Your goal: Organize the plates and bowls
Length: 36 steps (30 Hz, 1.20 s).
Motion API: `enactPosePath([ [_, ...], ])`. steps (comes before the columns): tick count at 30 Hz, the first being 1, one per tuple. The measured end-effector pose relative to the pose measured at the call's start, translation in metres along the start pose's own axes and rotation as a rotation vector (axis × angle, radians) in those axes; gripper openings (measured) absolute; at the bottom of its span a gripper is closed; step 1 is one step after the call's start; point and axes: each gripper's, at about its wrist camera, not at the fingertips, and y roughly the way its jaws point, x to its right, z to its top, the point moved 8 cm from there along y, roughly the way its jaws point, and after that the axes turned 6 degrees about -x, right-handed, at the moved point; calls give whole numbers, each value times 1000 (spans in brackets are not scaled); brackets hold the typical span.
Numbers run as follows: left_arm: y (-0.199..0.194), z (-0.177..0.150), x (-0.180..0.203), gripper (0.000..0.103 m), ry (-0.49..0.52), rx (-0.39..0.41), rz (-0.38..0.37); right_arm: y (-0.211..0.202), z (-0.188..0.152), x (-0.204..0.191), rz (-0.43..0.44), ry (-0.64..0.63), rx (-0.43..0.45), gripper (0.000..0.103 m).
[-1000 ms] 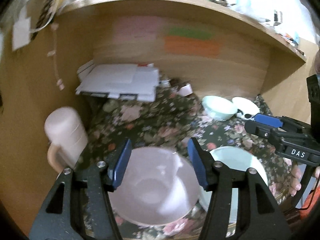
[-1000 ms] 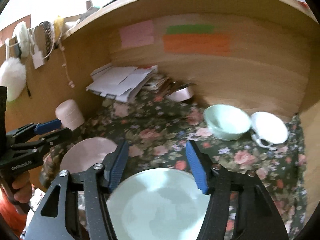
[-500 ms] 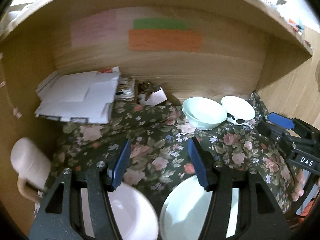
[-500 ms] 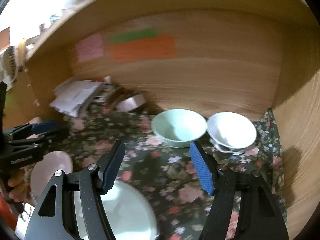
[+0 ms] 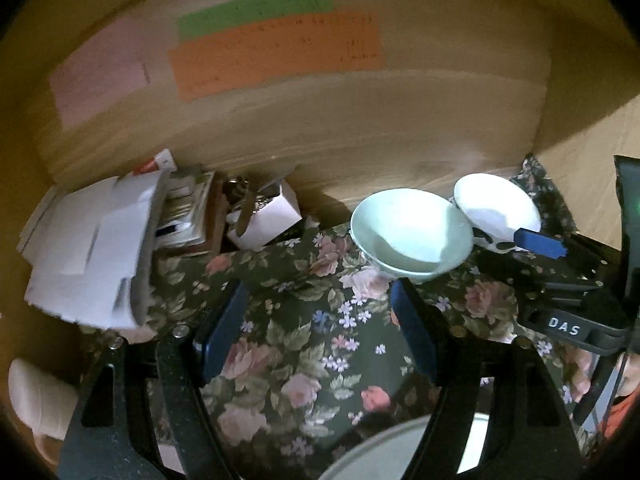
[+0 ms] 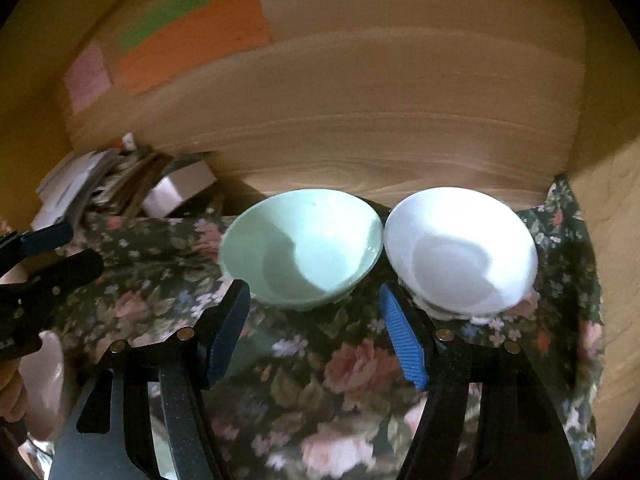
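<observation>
A mint green bowl (image 6: 300,246) and a white bowl (image 6: 460,250) stand side by side at the back wall on the floral cloth (image 6: 352,372). They also show in the left wrist view, green bowl (image 5: 408,236) and white bowl (image 5: 496,208). My right gripper (image 6: 316,316) is open and empty, just in front of the green bowl. My left gripper (image 5: 320,316) is open and empty over the cloth, short of the green bowl. A mint plate's rim (image 5: 384,452) shows at the bottom edge. A pink plate (image 6: 44,380) lies at far left.
A stack of white papers (image 5: 88,248) and a small white box (image 5: 264,220) lie at the back left. A pink mug (image 5: 36,404) stands at the left edge. Wooden walls (image 6: 400,100) close in the back and both sides. Coloured paper notes (image 5: 276,52) hang on the back wall.
Both grippers have moved forward and deeper into the alcove, away from the pink and mint plates. The green and white bowls are now much closer to the right gripper.
</observation>
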Motion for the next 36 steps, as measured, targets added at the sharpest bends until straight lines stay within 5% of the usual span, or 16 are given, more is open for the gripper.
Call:
enactPosePath([
  [5,31,12,4,74,7,-45,-1,25,-1,12,31,62,-59,48],
  [17,83,15,12,74,43,-139,-5,54,-6,18,67,112,-143,46],
  [24,94,14,13,74,47,-154,4,67,-9,20,-25,26,-175,30],
  [36,113,5,5,73,7,-214,-1,39,-34,5,78,-70,-231,22],
])
